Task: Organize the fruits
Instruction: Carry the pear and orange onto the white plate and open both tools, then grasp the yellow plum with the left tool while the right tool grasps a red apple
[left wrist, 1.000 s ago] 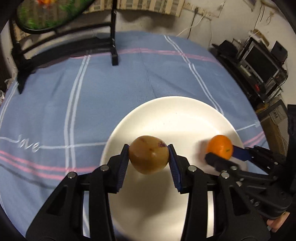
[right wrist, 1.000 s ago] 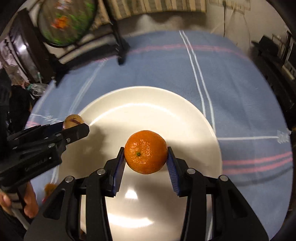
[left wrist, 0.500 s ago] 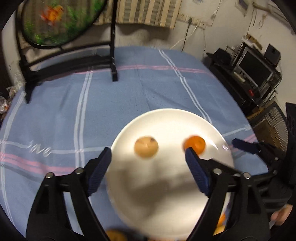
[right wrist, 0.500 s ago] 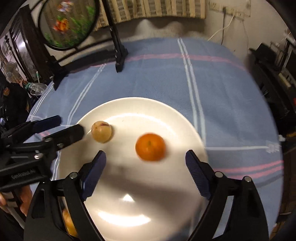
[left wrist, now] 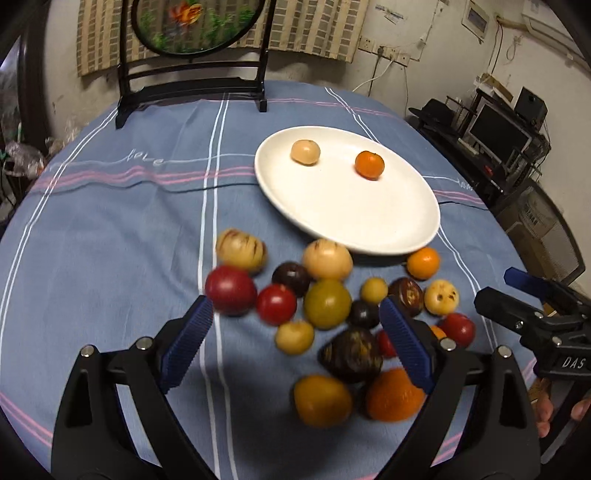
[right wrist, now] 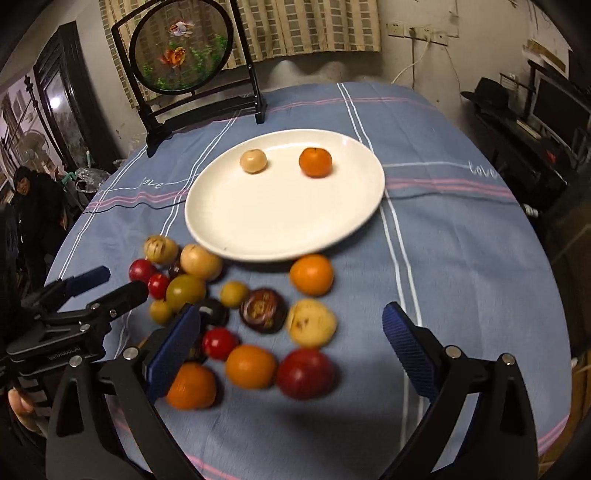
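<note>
A white plate [left wrist: 351,229] [right wrist: 277,221] on the blue striped cloth carries a pale round fruit [left wrist: 305,152] [right wrist: 253,161] and an orange [left wrist: 369,165] [right wrist: 315,161], side by side at its far half. In front of the plate lies a pile of several fruits [left wrist: 327,303] [right wrist: 263,311]: red, orange, yellow and dark purple ones. My left gripper [left wrist: 295,314] [right wrist: 122,282] hovers over the pile's left part, jaws opening, pads touching nothing. My right gripper [right wrist: 291,317] [left wrist: 496,286] hovers over its right part, jaws opening too, with nothing held.
A round goldfish screen on a black stand [left wrist: 192,33] [right wrist: 181,51] stands at the table's back. A thin black cable [left wrist: 207,188] crosses the cloth left of the plate. A desk with a monitor [left wrist: 498,133] is off to the right. A person [right wrist: 26,192] is at far left.
Both grippers opened and let go of the pale fruit and the orange, which now rest on the plate. Both pulled back from the plate, bringing the fruit pile into view.
</note>
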The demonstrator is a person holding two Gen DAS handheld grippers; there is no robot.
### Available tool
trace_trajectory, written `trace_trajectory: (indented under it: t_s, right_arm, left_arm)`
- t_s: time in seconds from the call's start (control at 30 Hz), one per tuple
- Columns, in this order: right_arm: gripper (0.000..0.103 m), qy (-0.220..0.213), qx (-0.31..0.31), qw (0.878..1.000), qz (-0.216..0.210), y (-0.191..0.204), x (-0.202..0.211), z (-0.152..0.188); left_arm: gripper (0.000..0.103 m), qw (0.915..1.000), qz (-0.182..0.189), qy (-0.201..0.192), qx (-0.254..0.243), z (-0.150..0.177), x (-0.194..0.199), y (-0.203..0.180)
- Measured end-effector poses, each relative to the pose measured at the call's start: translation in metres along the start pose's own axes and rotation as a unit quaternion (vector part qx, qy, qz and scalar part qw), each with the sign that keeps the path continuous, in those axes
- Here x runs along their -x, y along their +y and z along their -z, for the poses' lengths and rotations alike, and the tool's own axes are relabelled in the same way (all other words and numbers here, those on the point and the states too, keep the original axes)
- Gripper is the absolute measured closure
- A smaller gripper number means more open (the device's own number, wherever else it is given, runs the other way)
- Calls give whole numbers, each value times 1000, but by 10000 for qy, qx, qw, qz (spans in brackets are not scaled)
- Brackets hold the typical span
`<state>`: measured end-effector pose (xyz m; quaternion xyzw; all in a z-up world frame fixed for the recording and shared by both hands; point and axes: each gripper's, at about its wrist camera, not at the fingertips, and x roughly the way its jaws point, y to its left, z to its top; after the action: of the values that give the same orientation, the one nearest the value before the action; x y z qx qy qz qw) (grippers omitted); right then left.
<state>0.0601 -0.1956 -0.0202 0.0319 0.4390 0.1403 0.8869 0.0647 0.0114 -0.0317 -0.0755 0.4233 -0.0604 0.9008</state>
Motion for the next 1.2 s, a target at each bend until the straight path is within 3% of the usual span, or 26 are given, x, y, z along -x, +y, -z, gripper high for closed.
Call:
trace_trajectory:
  t_s: [0.27,0.43,0.53,0.7,0.73,0.83,0.9,1.13,1.2]
  right_arm:
    - [4,-214,128,9997,62,10,20,7]
    - [4,-331,475,9971,485,7,22,34]
    - [24,-101,373,9984,411,-4,11,45]
    - [30,215,191,9992,278,-17,-15,50]
    - [37,273,147,9993,217,-19,-21,50]
    - [60,402,-171,9976,-537,-29,-36,50]
    - [61,459,-205,9970,-590,-29,-34,49]
    - [61,268,107,9996,-71,-16,-6,59]
    - [61,287,75,9995,-52,-20,-5,61]
  left_arm:
    - [10,9997,-99,-217,-70,11,22,-1]
    - [10,9995,-196,-50,-252,32,21,2]
    - [10,9997,-115,98,-197,41,17,9]
    - [10,9993,-144,168,-293,51,17,12]
    - [10,9992,-136,185,-319,52,17,11]
    - [10,9987,-168,288,-386,57,13,11]
    - [10,9983,-168,393,-384,60,9,12]
    - [10,9978,-33,566,-356,63,-6,9]
    - [15,9976,86,597,-339,64,-10,7]
